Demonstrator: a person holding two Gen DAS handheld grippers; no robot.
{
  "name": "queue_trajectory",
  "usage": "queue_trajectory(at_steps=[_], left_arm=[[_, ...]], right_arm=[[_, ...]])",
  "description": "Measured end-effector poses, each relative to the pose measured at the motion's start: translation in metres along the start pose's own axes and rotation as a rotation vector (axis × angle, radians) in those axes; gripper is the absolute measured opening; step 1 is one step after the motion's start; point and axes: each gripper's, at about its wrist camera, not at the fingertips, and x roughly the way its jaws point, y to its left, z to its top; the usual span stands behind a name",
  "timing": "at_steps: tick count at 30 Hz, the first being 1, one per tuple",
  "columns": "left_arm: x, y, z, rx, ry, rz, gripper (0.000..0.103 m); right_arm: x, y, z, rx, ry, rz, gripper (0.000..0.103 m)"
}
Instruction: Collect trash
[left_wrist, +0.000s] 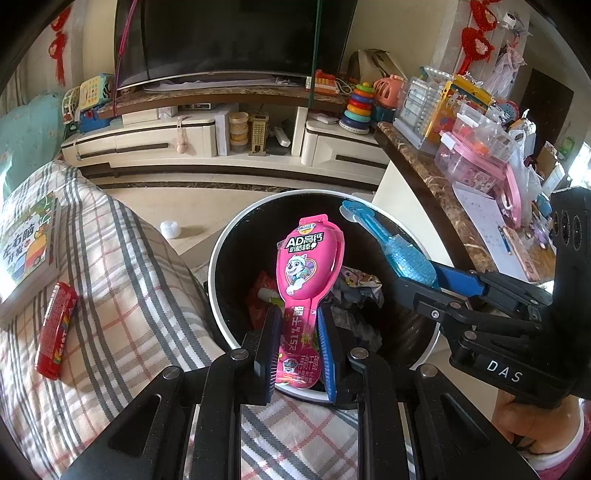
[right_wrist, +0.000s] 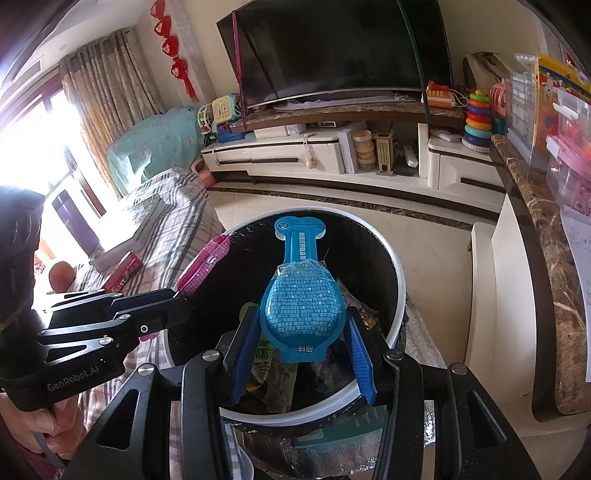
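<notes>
Your left gripper (left_wrist: 295, 332) is clamped on the narrow handle of a pink spoon-shaped plastic snack pack (left_wrist: 308, 266), held above the round black white-rimmed trash bin (left_wrist: 221, 254). Your right gripper (right_wrist: 301, 343) pinches a blue spoon-shaped plastic pack (right_wrist: 301, 306) over that bin, beside the pink one.

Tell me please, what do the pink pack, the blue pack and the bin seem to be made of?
Pink pack: probably glossy moulded plastic with printed film; it shines and bulges.
Blue pack: likely the same; the clear film edge is wrinkled.
Bin: looks like hard plastic, with a white rim and a shiny black inside.
</notes>
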Motion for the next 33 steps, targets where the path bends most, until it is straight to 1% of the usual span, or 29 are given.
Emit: queue_trajectory(at_steps=[15,17,19,20,21,22,24,26,28,29,31,33], left_arm=[[0.002,0.005,0.004,-0.020,0.010,0.004,0.019],[0.001,0.005,0.004,-0.019,0.007,0.004,0.021],[-0.002,0.006,0.003,-0.019,-0.002,0.015,0.032],[-0.005,0.007,0.002,-0.020,-0.013,0.020,0.036],[-0.008,0.007,0.000,-0.023,-0.020,0.025,0.044],[-0.011,0.008,-0.002,-0.026,-0.027,0.027,0.048],[-0.018,0.010,-0.007,-0.034,-0.043,0.030,0.048],[-0.027,0.013,-0.016,-0.045,-0.055,0.042,0.050],[-0.036,0.017,-0.026,-0.065,-0.067,0.048,0.058],[-0.041,0.019,-0.031,-0.077,-0.066,0.050,0.060],[-0.053,0.024,-0.045,-0.116,-0.080,0.027,0.062],[-0.066,0.028,-0.059,-0.152,-0.093,0.015,0.067]], right_arm=[[0.001,-0.004,0.002,0.001,0.006,-0.013,0.047],[0.002,-0.004,0.003,-0.001,0.007,-0.013,0.048],[0.002,-0.003,0.003,-0.001,0.012,0.000,0.048],[0.002,-0.003,0.003,0.001,0.015,0.004,0.049],[0.002,-0.004,0.003,0.004,0.018,0.004,0.049],[0.001,-0.004,0.003,0.008,0.017,0.004,0.049],[-0.003,-0.005,0.000,0.019,0.009,0.008,0.049],[-0.008,-0.004,-0.002,0.027,-0.003,0.013,0.049],[-0.016,-0.002,-0.005,0.031,-0.016,0.019,0.050],[-0.020,-0.001,-0.008,0.034,-0.022,0.022,0.052],[-0.028,0.003,-0.013,0.044,-0.038,0.031,0.065],[-0.038,0.006,-0.018,0.058,-0.060,0.046,0.073]])
